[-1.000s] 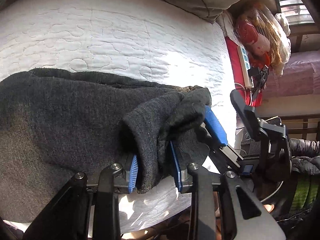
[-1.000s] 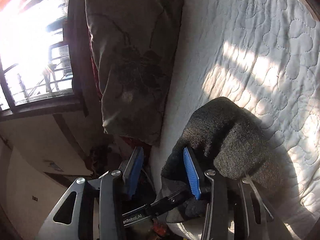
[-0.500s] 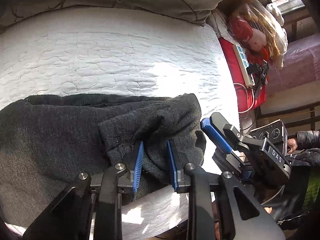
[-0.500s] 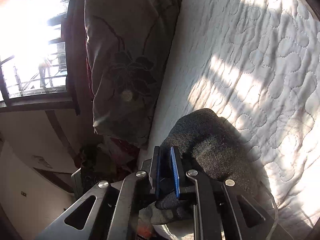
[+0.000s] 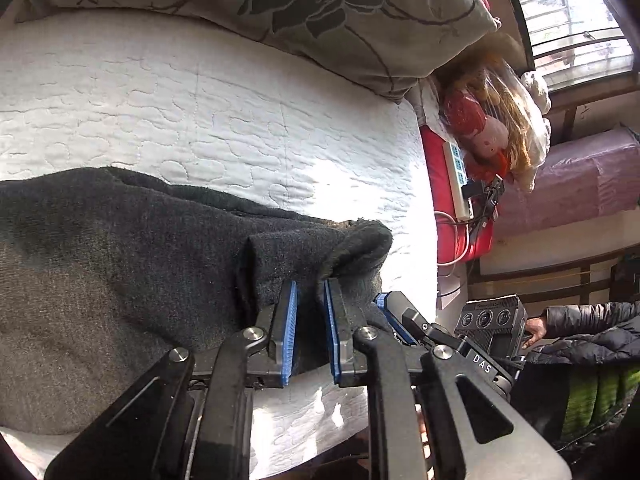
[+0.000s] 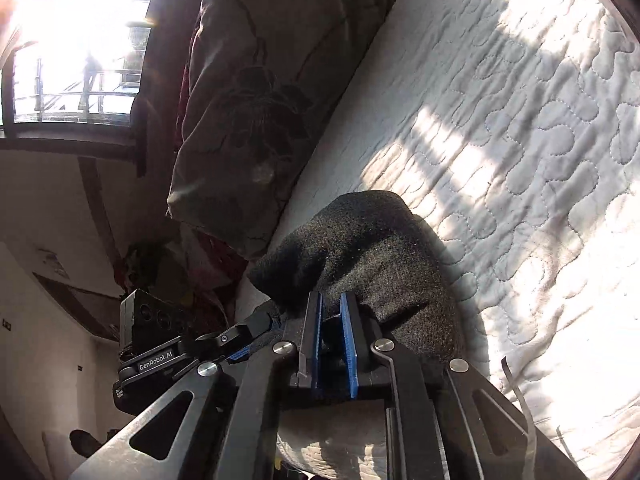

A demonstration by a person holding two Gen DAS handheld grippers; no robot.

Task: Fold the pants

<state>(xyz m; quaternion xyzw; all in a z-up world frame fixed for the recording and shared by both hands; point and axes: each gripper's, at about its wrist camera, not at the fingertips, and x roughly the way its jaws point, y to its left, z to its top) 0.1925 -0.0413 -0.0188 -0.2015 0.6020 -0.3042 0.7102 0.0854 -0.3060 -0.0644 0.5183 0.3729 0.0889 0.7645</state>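
Dark grey pants (image 5: 120, 280) lie on a bed (image 5: 200, 112) with a white quilted cover, below a floral pillow (image 5: 320, 12). The left hand-held gripper (image 5: 310, 308) has its blue pads on either side of a bunched edge at the pants' right end, jaws closing on the cloth between them. Just beside it, the right hand-held gripper (image 6: 330, 316) is clamped on the same end of the pants, a raised hump of fabric above its pads. A power strip (image 5: 456, 176) lies on red bedding past the bed's edge.
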